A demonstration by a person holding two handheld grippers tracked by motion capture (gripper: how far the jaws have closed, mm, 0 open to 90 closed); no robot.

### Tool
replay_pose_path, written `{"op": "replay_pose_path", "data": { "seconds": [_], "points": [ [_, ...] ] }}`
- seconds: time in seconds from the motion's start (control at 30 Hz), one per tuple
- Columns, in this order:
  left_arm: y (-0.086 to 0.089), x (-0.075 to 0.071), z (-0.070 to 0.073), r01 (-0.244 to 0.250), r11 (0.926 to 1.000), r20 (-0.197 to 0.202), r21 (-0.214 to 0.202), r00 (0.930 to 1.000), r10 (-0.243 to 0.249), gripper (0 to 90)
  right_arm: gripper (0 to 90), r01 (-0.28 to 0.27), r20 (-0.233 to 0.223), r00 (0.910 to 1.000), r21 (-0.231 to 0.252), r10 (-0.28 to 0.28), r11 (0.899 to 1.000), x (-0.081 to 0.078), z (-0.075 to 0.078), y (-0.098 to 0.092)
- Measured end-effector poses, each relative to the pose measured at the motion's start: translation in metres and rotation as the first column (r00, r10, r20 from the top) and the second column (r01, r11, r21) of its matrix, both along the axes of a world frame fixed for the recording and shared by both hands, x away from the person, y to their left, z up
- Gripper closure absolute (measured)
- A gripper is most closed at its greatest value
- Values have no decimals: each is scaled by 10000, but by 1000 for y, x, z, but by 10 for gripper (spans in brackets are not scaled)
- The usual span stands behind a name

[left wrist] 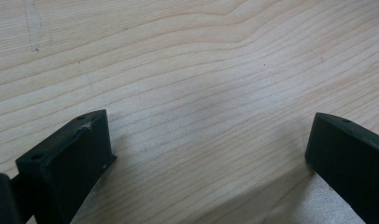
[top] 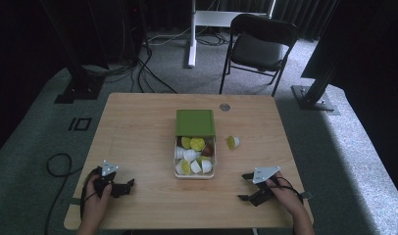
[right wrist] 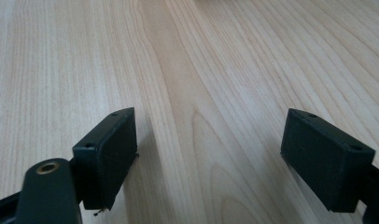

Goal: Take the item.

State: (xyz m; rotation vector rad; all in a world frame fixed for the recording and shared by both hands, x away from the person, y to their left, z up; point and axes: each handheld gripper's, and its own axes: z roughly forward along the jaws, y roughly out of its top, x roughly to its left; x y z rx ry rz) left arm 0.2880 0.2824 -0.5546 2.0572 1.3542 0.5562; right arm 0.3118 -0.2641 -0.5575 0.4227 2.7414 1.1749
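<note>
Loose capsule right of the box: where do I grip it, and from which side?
Grip the capsule across its white cup body, coming from above with the right gripper, probably. It lies tipped on its side, green lid facing left, apart from the box, so both flanks are free.

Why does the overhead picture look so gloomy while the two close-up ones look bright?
High view: dim room, dark curtains behind, light falling mainly on the table. Left gripper view: bright wood grain, with a soft shadow between the hand-held gripper's jaws. Right gripper view: evenly lit, grain sharp.
</note>
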Motion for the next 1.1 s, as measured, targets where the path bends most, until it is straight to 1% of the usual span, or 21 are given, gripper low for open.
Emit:
{"op": "replay_pose_path", "data": {
  "seconds": [0.07, 0.13, 0.23, 0.27, 0.4, 0.43, 0.67, 1.1],
  "points": [
    [0, 0, 0, -4, 10000, -2, -8, 10000, 4, 13, 180, -42, -2, 10000, 14, 42, 10000, 0, 0, -2],
    [0, 0, 0, -3, 10000, -3, -6, 10000, 3, 14, 180, -112, 148, 9998, -77, 113, 9999, -2, 0, -4],
    [0, 0, 0, 1, 10000, -2, 1, 10000, -1, 13, 178, -87, 45, 10000, 17, 87, 10000, -3, -1, -8],
    [0, 0, 0, -4, 10000, -4, -6, 10000, 4, 13, 165, 72, -23, 10000, 109, -71, 9999, -3, -2, -9],
    [0, 0, 0, -4, 10000, -3, -7, 10000, 4, 13, 159, 163, -20, 9999, 83, -163, 9998, -4, -2, -11],
    [0, 0, 0, 1, 10000, -6, -2, 10000, -1, 13, 133, 154, -25, 9999, 67, -154, 9999, -4, -2, -11],
    [0, 0, 0, 0, 10000, -7, -1, 10000, 0, 13, 125, -357, -29, 9994, 23, 357, 9994, -8, -2, -12],
    [0, 0, 0, -6, 10000, -4, -9, 10000, 6, 13, 122, -330, -28, 9995, 10, 330, 9995, -7, -2, -12]
  ]
}}
